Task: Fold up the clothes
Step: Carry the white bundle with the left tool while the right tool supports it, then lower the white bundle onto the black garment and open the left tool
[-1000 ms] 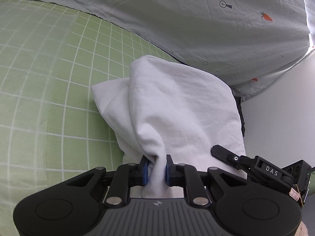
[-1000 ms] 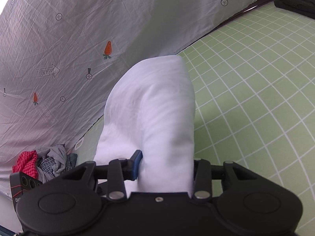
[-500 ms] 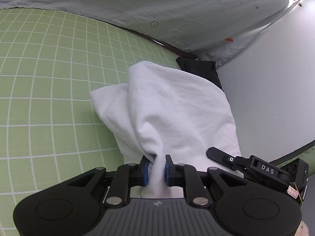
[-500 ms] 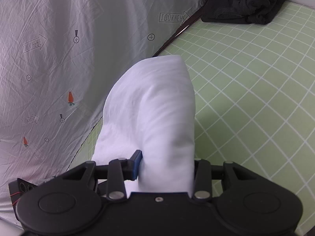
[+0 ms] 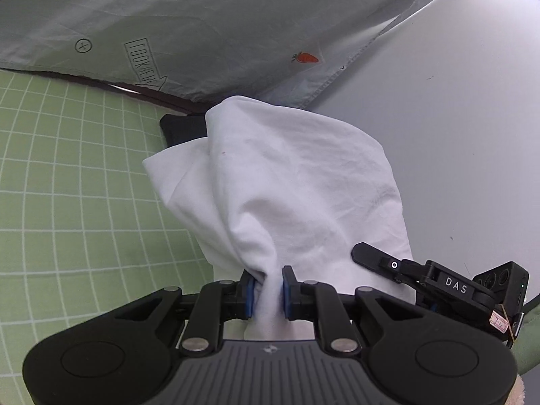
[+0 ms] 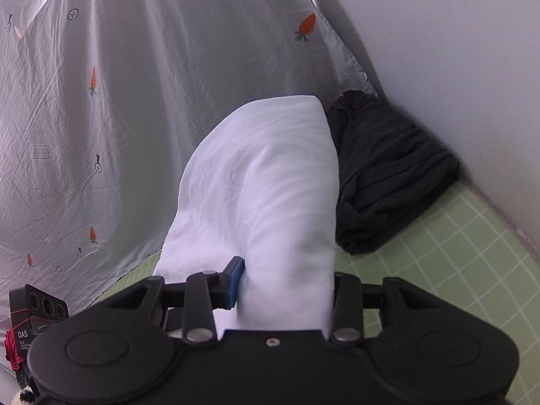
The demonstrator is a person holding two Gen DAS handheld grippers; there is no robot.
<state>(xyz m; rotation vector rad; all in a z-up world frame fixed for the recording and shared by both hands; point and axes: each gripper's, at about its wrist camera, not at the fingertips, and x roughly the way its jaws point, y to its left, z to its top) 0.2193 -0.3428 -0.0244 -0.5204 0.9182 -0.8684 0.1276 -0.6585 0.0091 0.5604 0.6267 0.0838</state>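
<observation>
Both tools, left (image 5: 267, 290) and right (image 6: 285, 281), pinch the white cloth (image 5: 290, 189) aloft; its slack could slip free or snag the black pile (image 6: 381, 172).

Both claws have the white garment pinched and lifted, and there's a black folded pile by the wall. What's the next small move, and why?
Probably carry it a little further toward the wall, then lower it onto the black folded garment. Both the left claw and the right claw are shut on the white garment, which hangs bunched beside that pile above the green grid mat, not yet over it.
</observation>
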